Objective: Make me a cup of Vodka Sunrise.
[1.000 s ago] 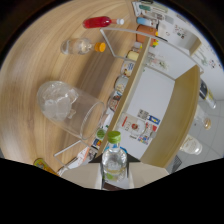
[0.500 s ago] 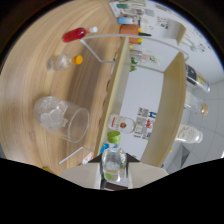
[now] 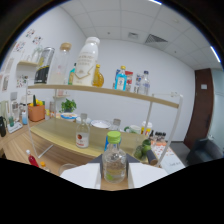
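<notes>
nearest to us, the gripper (image 3: pixel 114 176) shows its two pale fingers (image 3: pixel 80 176) low in the view, and they are pinching a small clear bottle (image 3: pixel 114 162) with a green cap; both fingers press against its sides. the bottle stands upright between them, and its contents look clear. we cannot read any label on it.

just beyond the fingers, to one side, a red-capped item (image 3: pixel 32 160) lies low over the wooden table (image 3: pixel 15 145), and the rim of a clear glass (image 3: pixel 67 169) peeks up beside the near finger. on the other side, dark green fruit-like things (image 3: pixel 145 150) rest near the shelf's edge.

further out, a light wooden shelf unit (image 3: pixel 100 132) runs across the view. on its lower board stands a small clear bottle with a red and white label (image 3: pixel 82 136); the writing is too small for us to read. a potted green plant (image 3: pixel 68 105) and an orange container (image 3: pixel 36 112) sit further along it.

on the upper board we see a tall white bottle (image 3: pixel 87 62), a jar with a cork-coloured lid (image 3: pixel 61 64), an amber bottle (image 3: pixel 98 77) and blue-labelled bottles (image 3: pixel 121 79); no brand is legible.

behind all this are a white wall (image 3: pixel 160 75), a dark door (image 3: pixel 202 107) and a panelled ceiling (image 3: pixel 130 22) with a vent.
</notes>
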`<state>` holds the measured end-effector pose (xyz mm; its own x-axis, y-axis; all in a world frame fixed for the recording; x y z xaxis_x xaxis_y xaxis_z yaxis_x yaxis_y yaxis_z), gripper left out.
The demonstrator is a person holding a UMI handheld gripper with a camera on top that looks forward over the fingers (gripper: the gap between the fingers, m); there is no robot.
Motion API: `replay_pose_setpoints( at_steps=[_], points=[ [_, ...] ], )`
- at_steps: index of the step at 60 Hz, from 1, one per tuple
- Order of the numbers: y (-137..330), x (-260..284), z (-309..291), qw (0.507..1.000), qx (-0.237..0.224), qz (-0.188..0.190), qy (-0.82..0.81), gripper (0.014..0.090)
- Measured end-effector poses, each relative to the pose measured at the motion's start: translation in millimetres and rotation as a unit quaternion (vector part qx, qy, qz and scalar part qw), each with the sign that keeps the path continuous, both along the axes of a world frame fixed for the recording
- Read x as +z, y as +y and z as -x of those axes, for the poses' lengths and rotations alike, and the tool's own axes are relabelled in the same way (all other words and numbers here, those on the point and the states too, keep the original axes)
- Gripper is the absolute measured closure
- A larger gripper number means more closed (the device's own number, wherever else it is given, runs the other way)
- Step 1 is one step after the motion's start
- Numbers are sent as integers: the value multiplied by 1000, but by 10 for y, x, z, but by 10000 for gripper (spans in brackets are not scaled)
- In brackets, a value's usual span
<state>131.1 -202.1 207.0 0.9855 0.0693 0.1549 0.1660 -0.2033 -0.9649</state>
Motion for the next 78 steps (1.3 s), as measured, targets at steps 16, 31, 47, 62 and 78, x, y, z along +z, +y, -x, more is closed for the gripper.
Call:
replay_pose_setpoints(
  at_steps=[16,31,47,62,78],
  points=[
    [151,-1273,-249,991,-35,104,83,690],
    [100,-1755,-248,984,-34,156,83,690],
    [-2,-1878,-222,980,-34,181,81,684],
    [-144,-1930,-257,977,-45,196,76,670],
    [-365,-1439,-278,977,-69,189,67,188]
  ],
)
